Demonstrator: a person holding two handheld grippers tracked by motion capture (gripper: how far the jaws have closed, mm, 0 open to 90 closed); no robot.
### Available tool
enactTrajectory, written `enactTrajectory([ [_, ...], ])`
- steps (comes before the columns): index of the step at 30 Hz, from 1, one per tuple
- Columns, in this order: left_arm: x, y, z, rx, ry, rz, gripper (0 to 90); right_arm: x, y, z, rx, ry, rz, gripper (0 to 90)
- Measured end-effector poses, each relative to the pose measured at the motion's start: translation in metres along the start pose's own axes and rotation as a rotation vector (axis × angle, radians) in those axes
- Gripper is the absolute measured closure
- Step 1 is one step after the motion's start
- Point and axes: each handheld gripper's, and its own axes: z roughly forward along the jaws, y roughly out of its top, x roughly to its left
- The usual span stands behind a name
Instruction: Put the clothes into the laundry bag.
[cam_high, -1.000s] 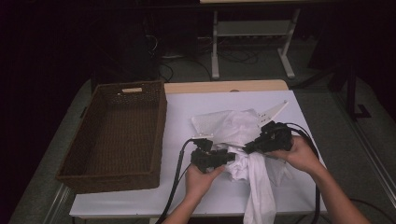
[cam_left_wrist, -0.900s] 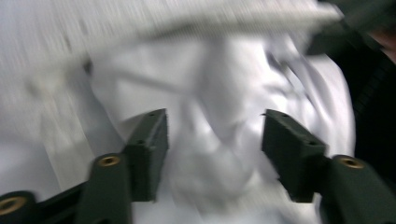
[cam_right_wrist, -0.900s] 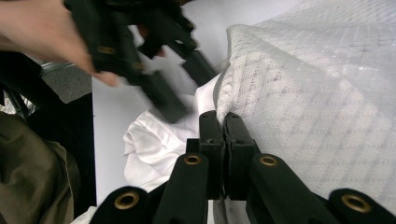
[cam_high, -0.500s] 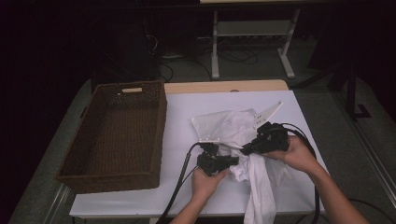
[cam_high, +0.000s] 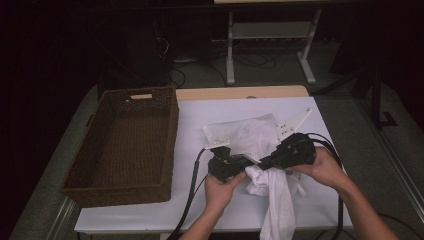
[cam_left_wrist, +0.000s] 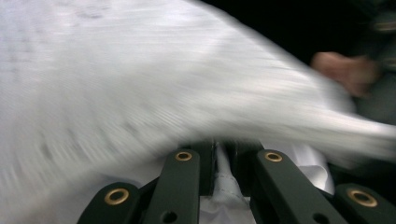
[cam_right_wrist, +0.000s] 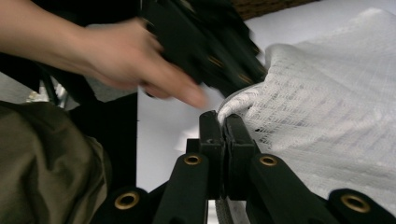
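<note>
While both grippers meet at table centre, left gripper jaws, just closing, pinch the white cloth beside right gripper, already clamped on it; cloth bulk lies toward 12 o'clock, its tail hanging toward 6 o'clock.

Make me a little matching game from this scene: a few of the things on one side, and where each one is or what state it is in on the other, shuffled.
Things:
1. wicker basket
2. white cloth
3. left hand-held gripper
4. table

Places or states:
A. crumpled, one end hanging over the near table edge
B. white top, bearing everything else
C. jaws closed on a fold of fabric
D. brown, standing at the table's left side with nothing in it

Right pairs: 1-D, 2-A, 3-C, 4-B
</note>
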Motion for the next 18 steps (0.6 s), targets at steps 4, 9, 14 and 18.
enactTrajectory([
  [4, 0.019, -0.005, 0.018, 0.019, 0.053, -0.086, 80.6, -0.01, -0.005, 0.001, 0.01, -0.007, 0.035, 87.9],
  [9, 0.013, -0.001, 0.002, 0.096, 0.075, -0.038, 63.8, -0.02, -0.015, 0.002, 0.04, -0.041, 0.074, 87.7],
  [14, 0.008, -0.004, -0.029, 0.158, 0.033, -0.065, 43.4, -0.022, -0.016, 0.002, 0.037, -0.059, 0.086, 87.7],
  [18, -0.006, -0.012, -0.039, 0.216, -0.016, -0.055, 36.5, -0.026, -0.015, 0.001, 0.034, -0.073, 0.103, 87.7],
])
